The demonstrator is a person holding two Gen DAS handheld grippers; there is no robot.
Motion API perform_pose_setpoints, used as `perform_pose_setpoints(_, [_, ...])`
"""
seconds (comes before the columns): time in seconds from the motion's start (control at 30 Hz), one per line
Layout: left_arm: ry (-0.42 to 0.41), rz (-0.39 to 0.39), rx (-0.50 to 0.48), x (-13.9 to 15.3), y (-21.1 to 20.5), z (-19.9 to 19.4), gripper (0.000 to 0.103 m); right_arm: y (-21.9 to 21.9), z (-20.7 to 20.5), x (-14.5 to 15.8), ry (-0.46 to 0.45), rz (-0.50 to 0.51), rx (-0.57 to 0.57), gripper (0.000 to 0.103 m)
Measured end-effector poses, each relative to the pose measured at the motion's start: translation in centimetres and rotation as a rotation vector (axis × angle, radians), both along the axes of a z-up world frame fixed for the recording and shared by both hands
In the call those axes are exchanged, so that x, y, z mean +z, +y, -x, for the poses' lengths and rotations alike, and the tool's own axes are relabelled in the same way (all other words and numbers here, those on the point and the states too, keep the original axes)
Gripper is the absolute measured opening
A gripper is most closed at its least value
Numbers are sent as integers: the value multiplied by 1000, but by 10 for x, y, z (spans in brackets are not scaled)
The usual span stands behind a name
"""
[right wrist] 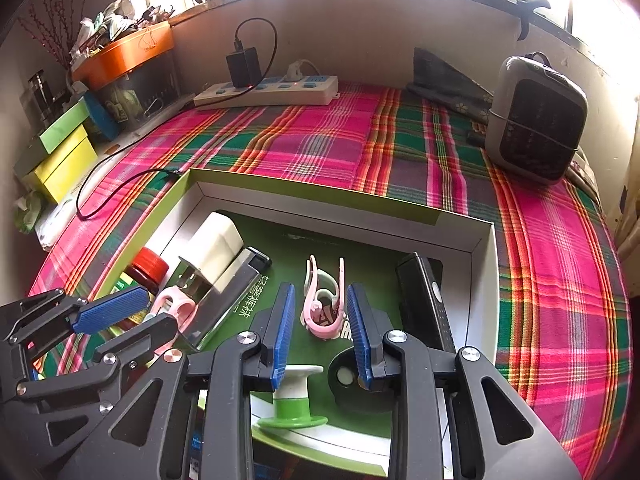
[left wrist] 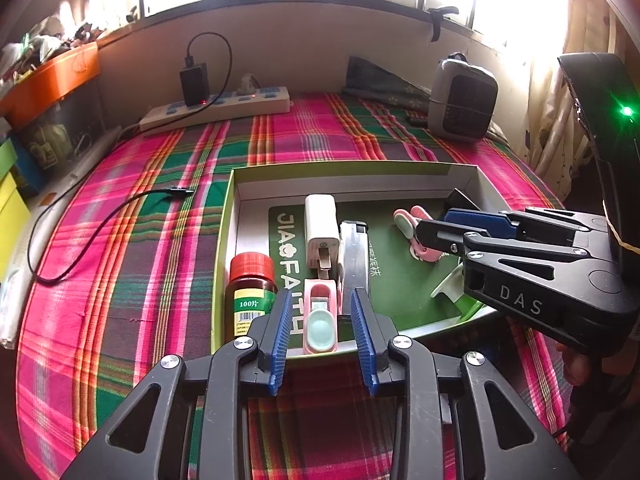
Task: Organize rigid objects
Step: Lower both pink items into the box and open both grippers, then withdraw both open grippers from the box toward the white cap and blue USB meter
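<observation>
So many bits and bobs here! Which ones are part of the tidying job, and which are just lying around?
Part of the job:
- green box
- brown bottle
- white charger
- metal stapler
- pink-and-mint case
- pink clip
- black remote
- green-and-white spool

Just lying about:
- power strip
- grey heater
- black cable
- orange tray

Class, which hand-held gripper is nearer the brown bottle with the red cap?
Left. The left hand-held gripper hovers just beside the bottle; the right hand-held gripper is farther along the box, over a pink clip.
</observation>
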State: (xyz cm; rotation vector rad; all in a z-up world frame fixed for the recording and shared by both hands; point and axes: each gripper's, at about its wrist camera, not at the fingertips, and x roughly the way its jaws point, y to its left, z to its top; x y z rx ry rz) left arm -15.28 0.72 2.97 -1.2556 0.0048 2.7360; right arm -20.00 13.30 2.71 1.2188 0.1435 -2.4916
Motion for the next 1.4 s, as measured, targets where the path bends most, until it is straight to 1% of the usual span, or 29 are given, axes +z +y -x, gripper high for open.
perform_pose_setpoints(0.13, [19,3,4,5,-2,-7,30,1,-5,4,10,8,-5,29])
perform_pose_setpoints(0.33, [25,-14,8,9,-3,-17,30,6,-16,12,30,27,-17,29])
perform_pose_setpoints(0.73, [54,-41,13,18,-9,-43,30,15,-49,24,69,51,-30,29])
perform_pose_setpoints(0.8, [56,-47,13,19,-11,-47,30,19,-54,27,76,57,-37,31])
perform_pose_setpoints(0.87, [60,-50,8,20,-11,-53,32,22,-61,29,85,66,-43,42])
perform_pose_setpoints(0.9, [57,-52,4,19,-11,-55,35,24,-64,30,89,68,-43,44])
perform_pose_setpoints(0.97, [53,-58,-2,18,-9,-58,36,27,-70,32,98,68,-47,44])
perform_pose_setpoints(1.2, [25,-84,-49,11,0,-69,39,40,-85,27,95,68,-75,44])
perform_pose_setpoints(1.4, [-4,-84,-86,2,12,-73,40,54,-101,25,103,77,-93,44])
